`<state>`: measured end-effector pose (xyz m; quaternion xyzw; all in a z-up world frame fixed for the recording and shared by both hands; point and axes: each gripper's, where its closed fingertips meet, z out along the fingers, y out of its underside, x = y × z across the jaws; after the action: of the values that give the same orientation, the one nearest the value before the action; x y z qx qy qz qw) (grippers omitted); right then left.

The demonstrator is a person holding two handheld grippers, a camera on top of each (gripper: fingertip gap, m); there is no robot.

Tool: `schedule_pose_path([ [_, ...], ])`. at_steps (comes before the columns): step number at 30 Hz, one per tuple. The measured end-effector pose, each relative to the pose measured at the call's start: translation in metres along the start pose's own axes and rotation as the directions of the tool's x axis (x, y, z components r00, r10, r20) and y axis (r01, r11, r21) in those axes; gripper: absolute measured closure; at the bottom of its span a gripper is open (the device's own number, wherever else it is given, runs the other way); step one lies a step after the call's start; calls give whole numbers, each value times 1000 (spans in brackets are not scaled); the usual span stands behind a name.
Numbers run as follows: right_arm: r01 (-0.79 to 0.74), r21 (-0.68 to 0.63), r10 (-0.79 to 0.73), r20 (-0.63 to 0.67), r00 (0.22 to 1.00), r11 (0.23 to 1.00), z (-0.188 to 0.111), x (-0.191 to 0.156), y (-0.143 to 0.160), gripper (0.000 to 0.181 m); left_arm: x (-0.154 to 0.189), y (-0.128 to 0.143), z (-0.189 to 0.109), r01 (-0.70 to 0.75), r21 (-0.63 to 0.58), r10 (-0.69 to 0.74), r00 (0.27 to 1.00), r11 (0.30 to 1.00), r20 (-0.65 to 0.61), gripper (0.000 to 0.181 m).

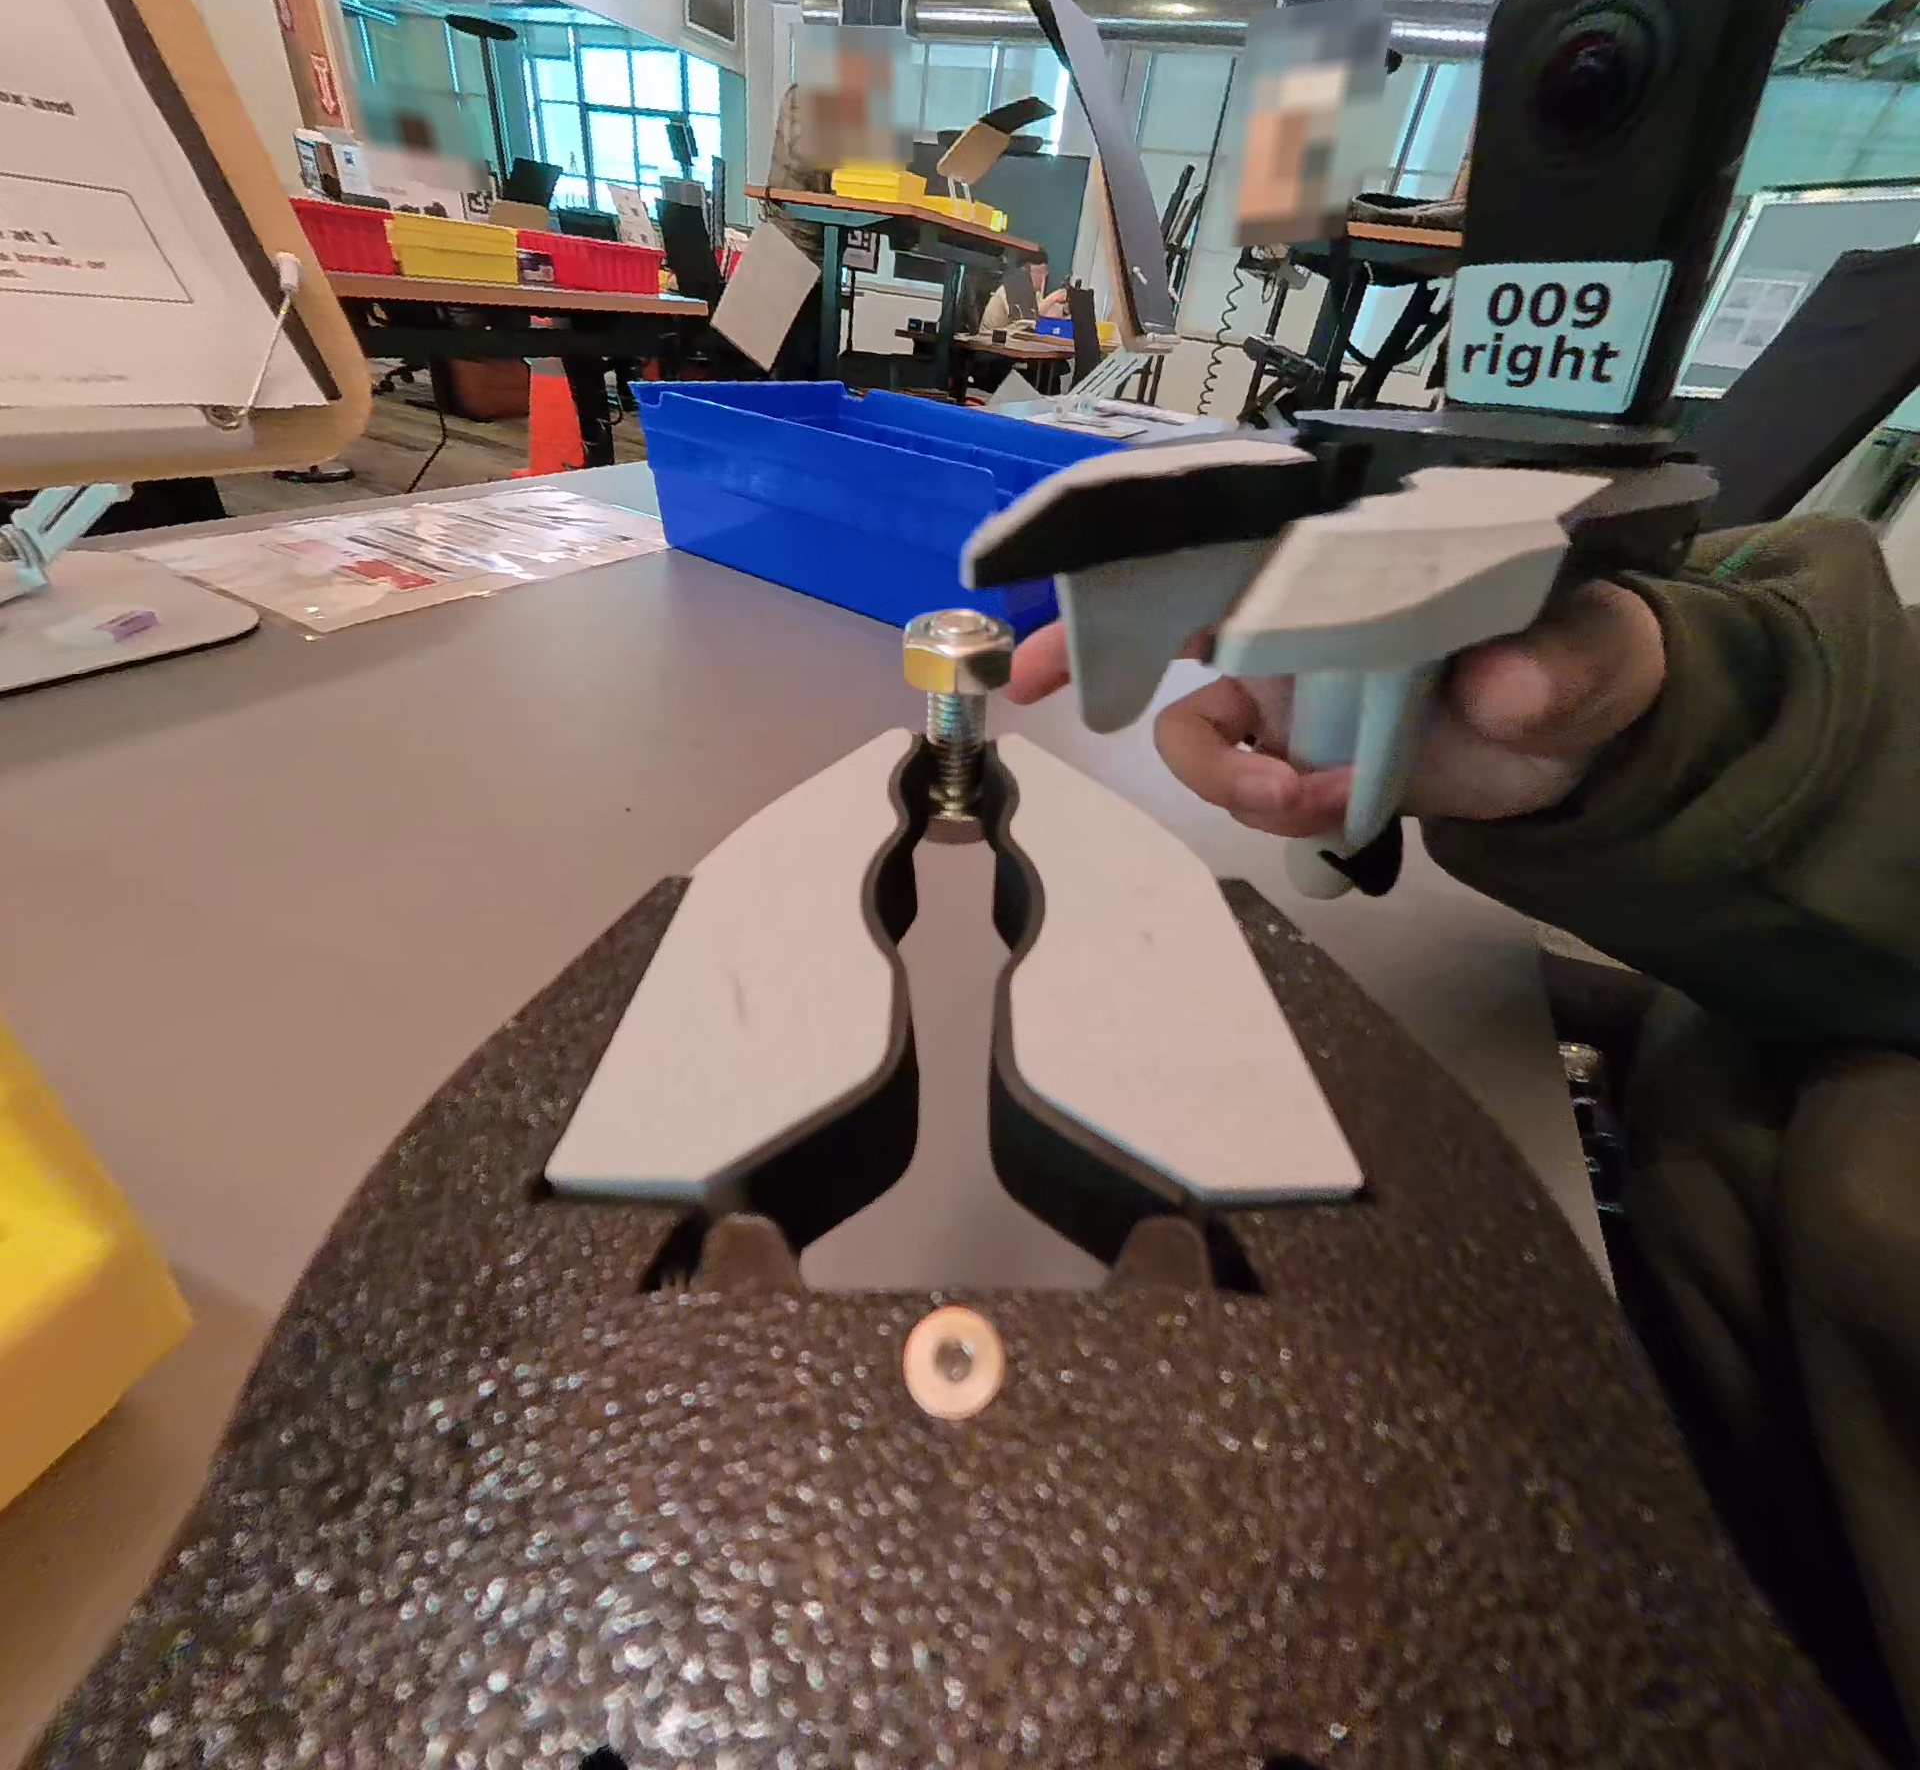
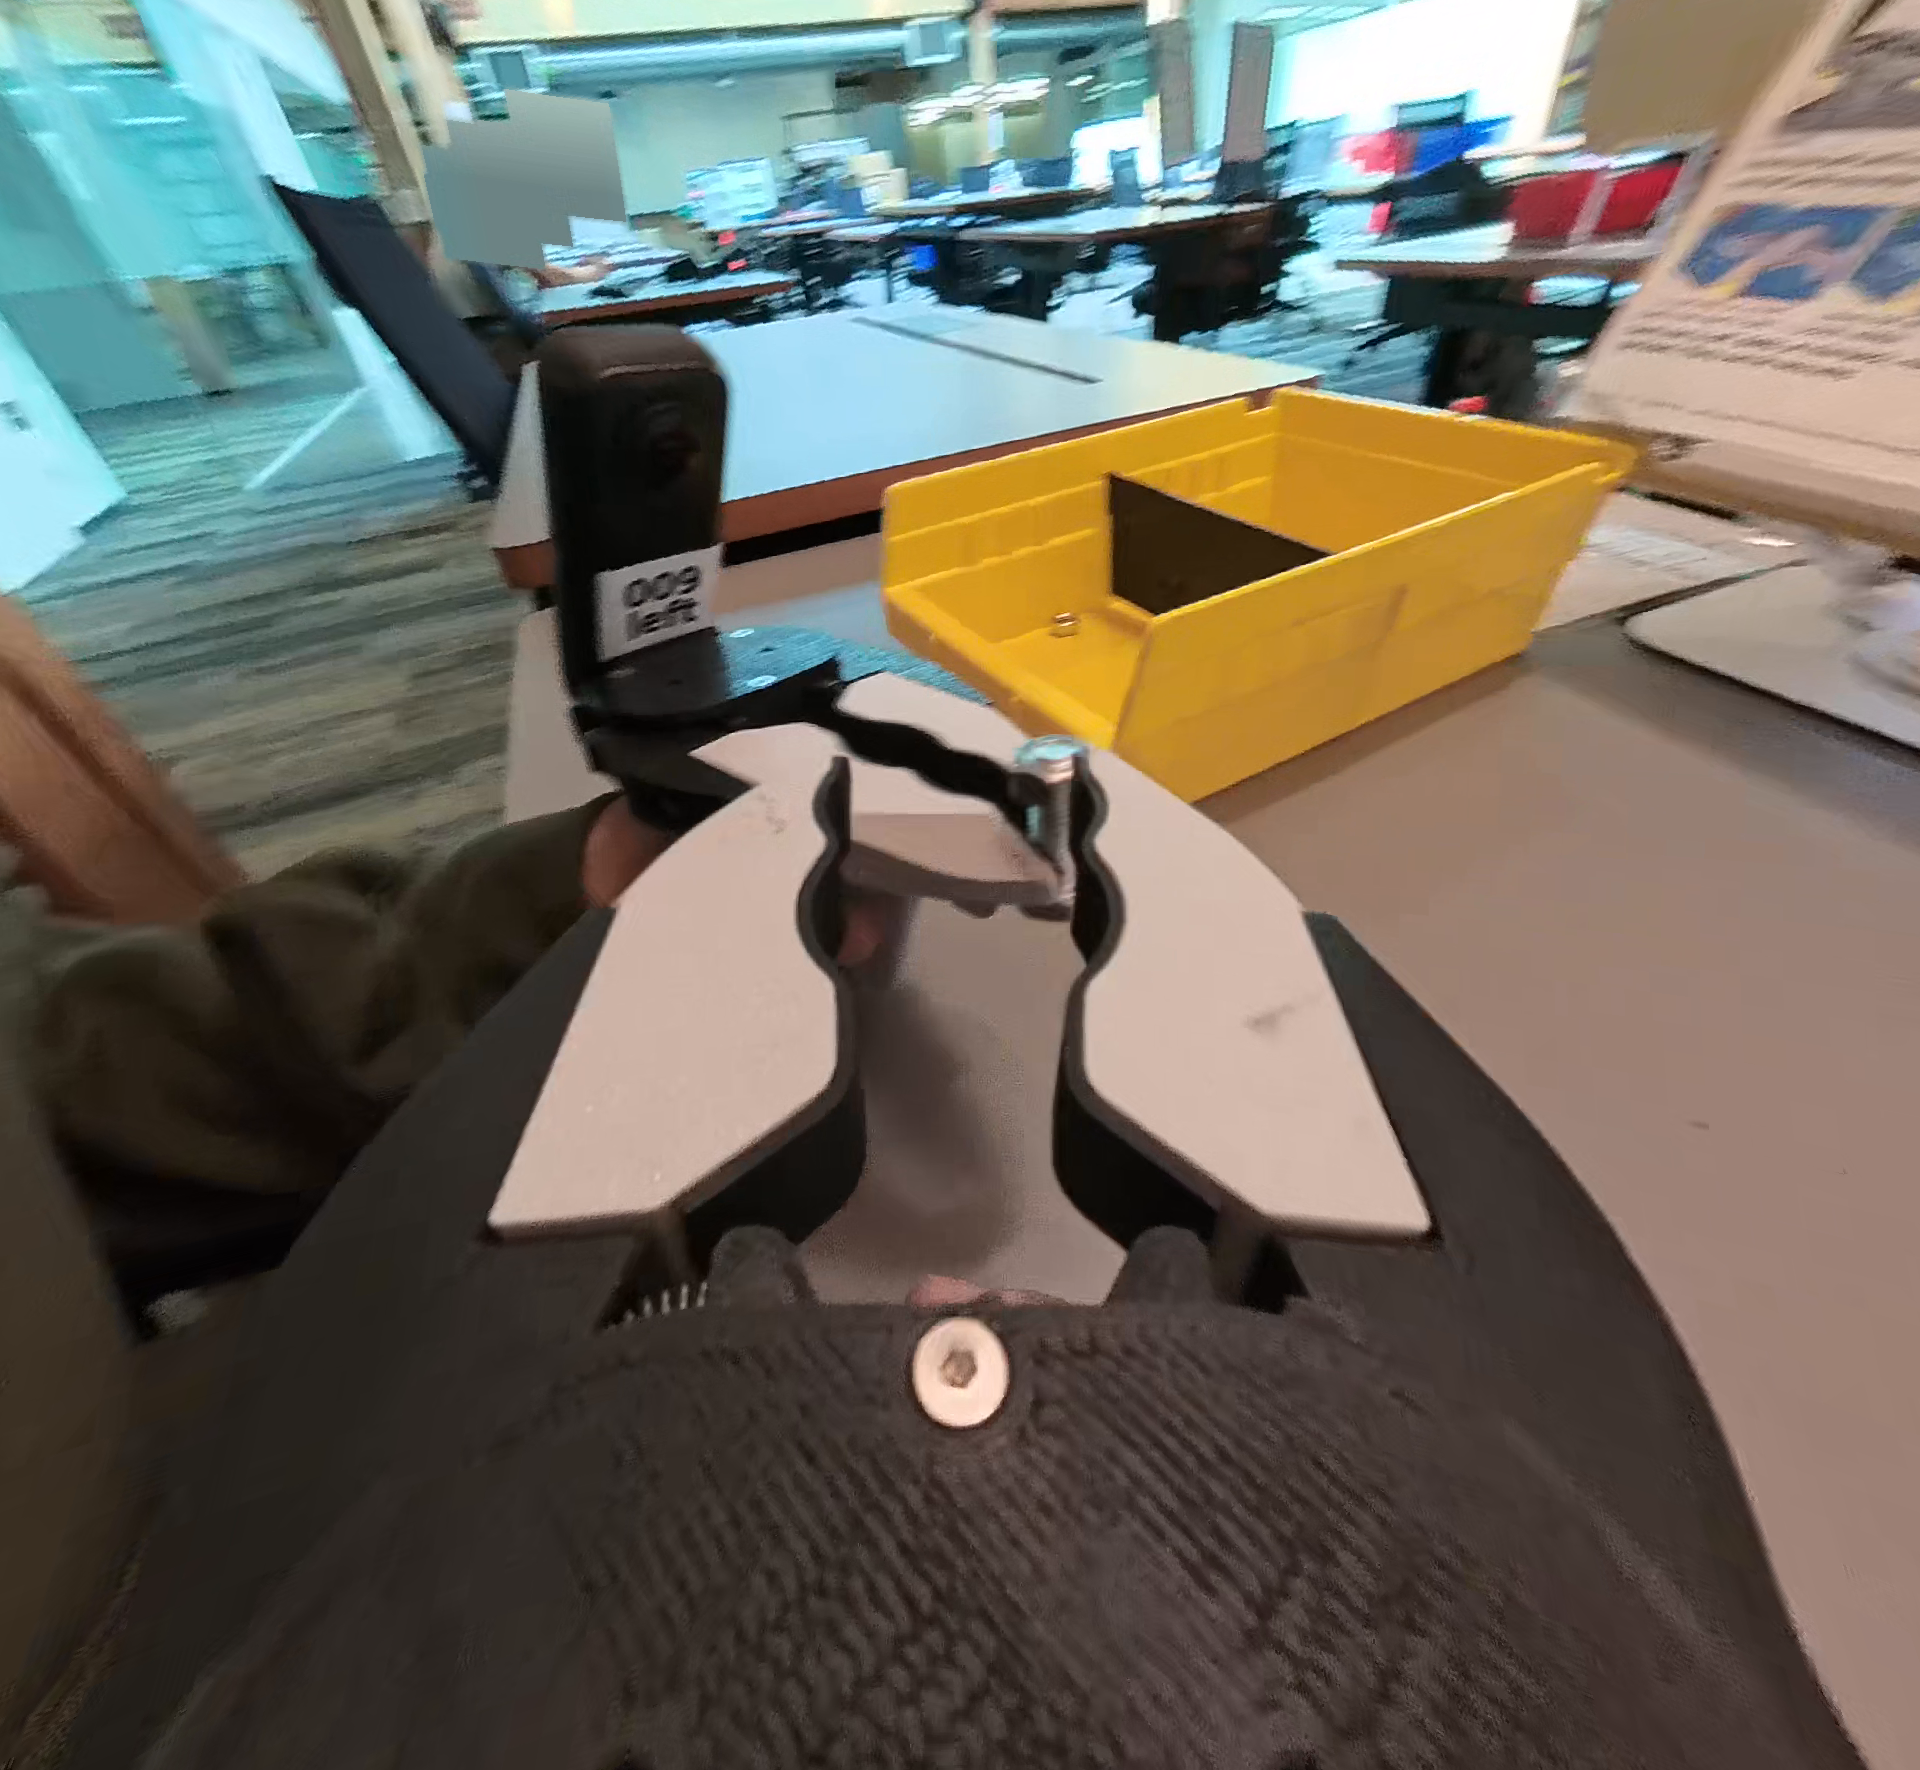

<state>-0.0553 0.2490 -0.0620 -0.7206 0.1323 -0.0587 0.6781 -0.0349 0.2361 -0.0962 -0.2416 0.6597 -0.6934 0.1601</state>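
My left gripper (image 1: 954, 756) is shut on the shank of a silver bolt (image 1: 951, 733), which it holds upright just above the grey table (image 1: 468, 785). A hex nut (image 1: 956, 655) sits at the top of the bolt's thread. My right gripper (image 2: 961, 775) is open, and its fingers reach around the bolt (image 2: 1051, 816) and the left gripper's tips (image 2: 997, 863). The bolt stands close to the inner side of its right finger (image 2: 1174, 889). In the left wrist view the right gripper (image 1: 1101, 608) hovers just right of the nut, held by a hand (image 1: 1507, 712).
A blue bin (image 1: 831, 515) stands on the table behind the bolt. A yellow bin (image 2: 1247, 671) with a black divider and a small nut (image 2: 1062, 624) inside stands beyond the left gripper; its corner also shows in the left wrist view (image 1: 62, 1284). A document stand (image 1: 156, 214) and a laminated sheet (image 1: 416, 546) are nearby.
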Motion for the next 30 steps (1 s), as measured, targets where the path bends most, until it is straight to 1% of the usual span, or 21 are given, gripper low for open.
schedule_pose_path([
  [2,-27,27,29,-63,998,999,0,11,-2,131,4,1,1,-6,-5,6,1000,1000,-20,172],
  [4,-58,13,59,-72,996,998,2,14,2,127,6,1,2,-5,-7,5,999,1000,-36,172],
  [6,-62,-18,62,-17,998,998,4,6,7,136,6,2,2,-5,-11,4,999,1000,-34,172],
  [7,-61,-25,61,5,998,998,4,1,8,134,5,1,2,-5,-10,5,1000,1000,-28,172],
  [9,-44,-40,44,2,999,998,4,0,8,135,1,2,2,-9,-11,9,1000,1000,3,172],
  [10,-39,-52,39,11,999,998,1,1,8,141,-3,1,1,-3,-10,3,1000,1000,30,172],
  [11,-29,-60,33,72,997,998,-1,-6,8,165,-4,1,0,6,-9,-6,999,1000,33,172],
  [12,-33,-57,40,125,991,998,-4,-14,7,171,-4,1,0,13,-6,-13,1000,1000,27,172],
  [13,-36,-52,42,126,991,998,-4,-14,6,165,-4,0,-1,15,-3,-15,999,1000,29,172],
  [14,-25,-49,29,83,996,998,-4,-9,6,163,-4,1,0,14,-5,-14,1000,1000,25,172],
  [17,-12,-48,10,-51,999,999,-1,10,8,145,-1,3,1,17,-19,-17,1000,1000,12,172],
  [21,-50,-67,40,-137,990,997,1,25,16,134,0,4,2,36,-31,-36,999,999,-2,172],
  [25,-56,-60,48,-125,991,997,3,24,17,135,1,5,3,45,-42,-45,999,998,-17,172],
  [28,-66,-53,63,-57,996,996,7,12,16,140,3,7,5,39,-58,-40,999,998,-23,172],
  [30,-65,-54,62,-43,997,996,8,9,16,138,2,7,4,38,-54,-39,999,998,-11,172],
])
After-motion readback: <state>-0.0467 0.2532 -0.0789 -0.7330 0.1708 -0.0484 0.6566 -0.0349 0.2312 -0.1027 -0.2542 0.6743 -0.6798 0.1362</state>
